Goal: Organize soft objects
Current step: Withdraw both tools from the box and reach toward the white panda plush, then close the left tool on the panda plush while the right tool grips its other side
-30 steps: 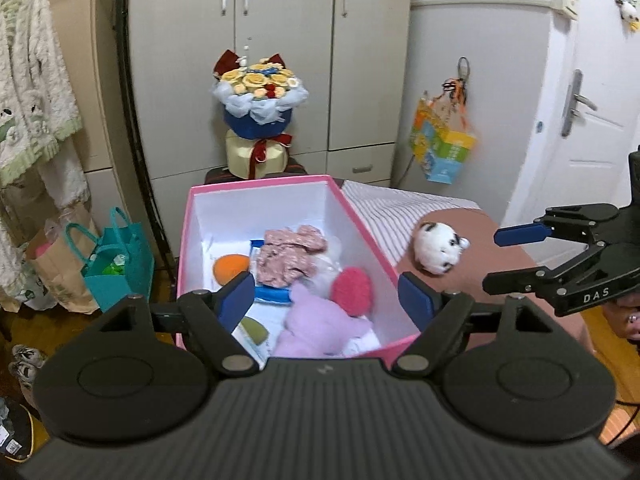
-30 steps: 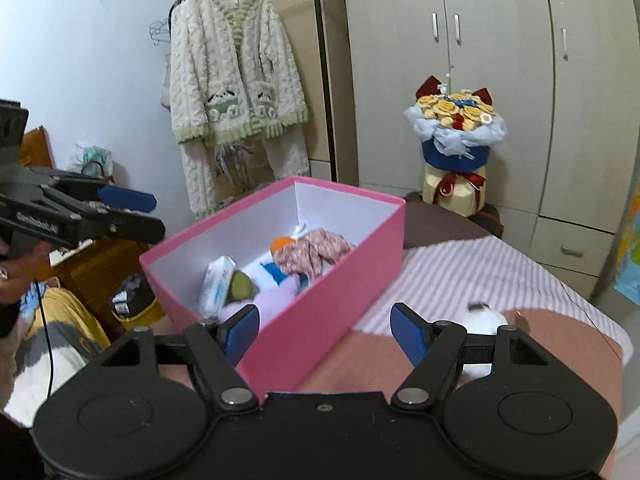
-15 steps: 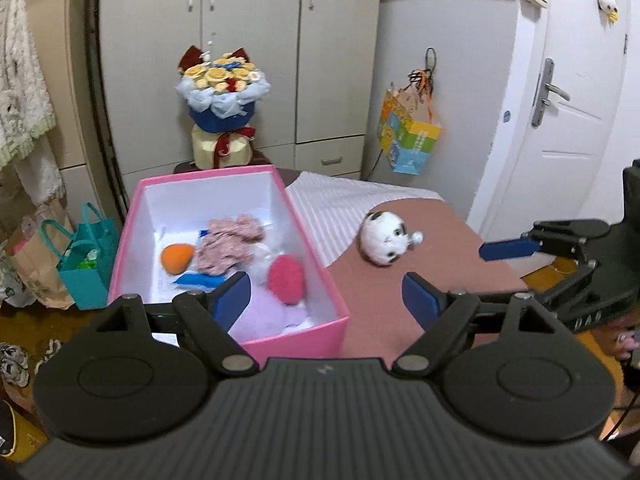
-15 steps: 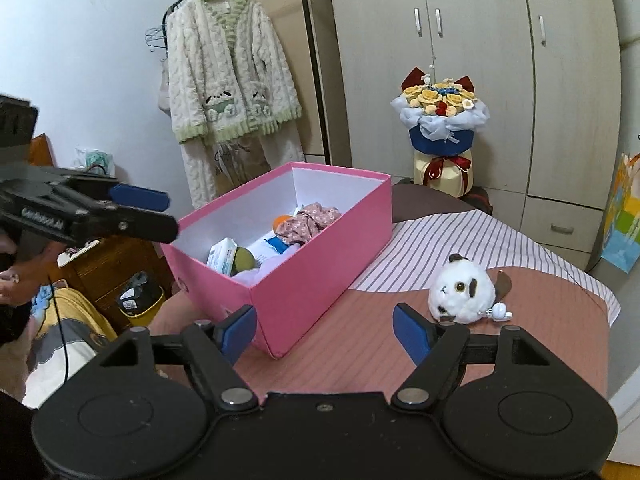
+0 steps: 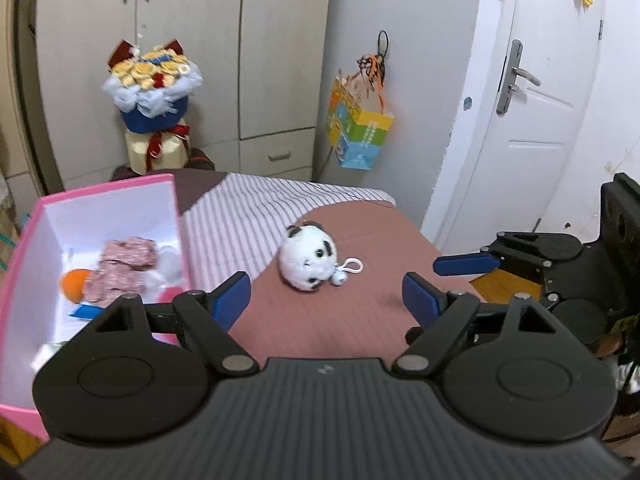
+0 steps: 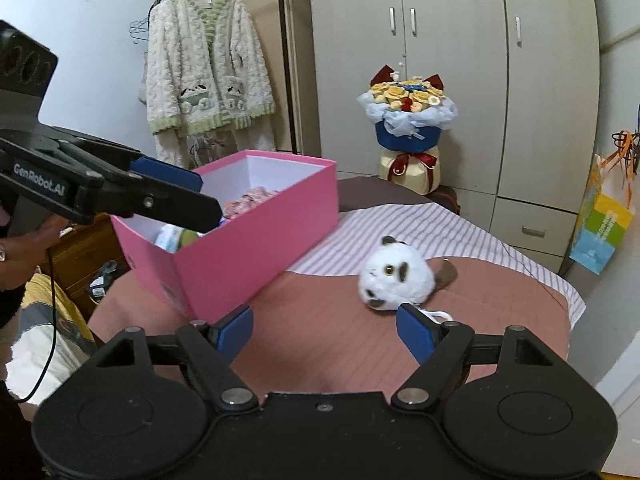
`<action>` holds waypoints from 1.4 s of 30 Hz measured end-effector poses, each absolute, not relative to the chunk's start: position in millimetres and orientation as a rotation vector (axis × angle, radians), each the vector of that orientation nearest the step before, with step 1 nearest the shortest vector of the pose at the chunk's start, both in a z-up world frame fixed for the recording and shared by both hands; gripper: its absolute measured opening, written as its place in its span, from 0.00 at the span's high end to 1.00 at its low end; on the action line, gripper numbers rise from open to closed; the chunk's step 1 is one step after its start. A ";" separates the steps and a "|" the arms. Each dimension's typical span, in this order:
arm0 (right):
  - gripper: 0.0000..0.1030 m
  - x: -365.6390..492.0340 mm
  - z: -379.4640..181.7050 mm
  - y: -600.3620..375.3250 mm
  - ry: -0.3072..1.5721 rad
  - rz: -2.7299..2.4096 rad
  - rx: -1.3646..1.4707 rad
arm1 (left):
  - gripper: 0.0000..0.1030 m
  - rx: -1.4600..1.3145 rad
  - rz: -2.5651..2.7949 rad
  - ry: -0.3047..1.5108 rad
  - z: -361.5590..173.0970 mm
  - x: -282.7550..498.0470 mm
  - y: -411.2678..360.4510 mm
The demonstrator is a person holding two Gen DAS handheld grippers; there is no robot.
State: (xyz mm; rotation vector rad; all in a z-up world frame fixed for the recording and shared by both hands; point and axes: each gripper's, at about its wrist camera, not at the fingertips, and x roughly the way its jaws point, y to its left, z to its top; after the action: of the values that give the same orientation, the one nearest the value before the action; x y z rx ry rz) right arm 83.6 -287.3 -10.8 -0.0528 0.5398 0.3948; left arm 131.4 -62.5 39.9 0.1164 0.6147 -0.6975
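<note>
White plush panda (image 6: 394, 276) lies on the brown cover beside the pink box (image 6: 256, 236) — just ahead of the right gripper (image 6: 326, 334), a little right of its centreline. Its jaws have just been opening and gape with nothing between them; the left gripper (image 5: 326, 294) is likewise spread and empty — farther off, I judge.

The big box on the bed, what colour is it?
Pink box, white inside; right wrist view shows it best.

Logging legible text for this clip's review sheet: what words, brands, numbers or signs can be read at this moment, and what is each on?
"GenRobot.AI": white lettering on the side of the left gripper, seen from the right wrist view.
Printing on the colourful paper gift bag hanging on the wall: too small and blurred to read.
Printing on the pack inside the pink box: too blurred to read.
Small mark on the left gripper's own housing: not legible as text.
Nothing else readable.
</note>
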 end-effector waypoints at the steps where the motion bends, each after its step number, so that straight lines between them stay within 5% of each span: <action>1: 0.20 86.5 -12.8 -290.8 0.539 0.394 -0.057 | 0.20 0.112 -0.702 0.621 37.7 134.5 -67.1; 33: 0.19 229.4 -90.6 -313.2 0.611 0.478 -0.108 | 0.24 -0.056 -0.538 0.722 -61.8 245.1 -147.3; 37: 0.18 238.9 -94.7 -310.7 0.625 0.488 -0.099 | 0.45 -0.023 -0.514 0.734 -70.7 250.1 -152.4; 42: 0.16 249.8 -100.8 -307.0 0.640 0.487 -0.088 | 0.48 -0.017 -0.510 0.722 -73.7 251.1 -152.1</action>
State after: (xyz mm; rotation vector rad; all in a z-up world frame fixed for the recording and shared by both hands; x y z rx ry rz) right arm 249.8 -307.0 -100.8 -0.0882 0.6400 0.4866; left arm 251.1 -152.1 -73.7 -0.0168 0.7223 -0.5098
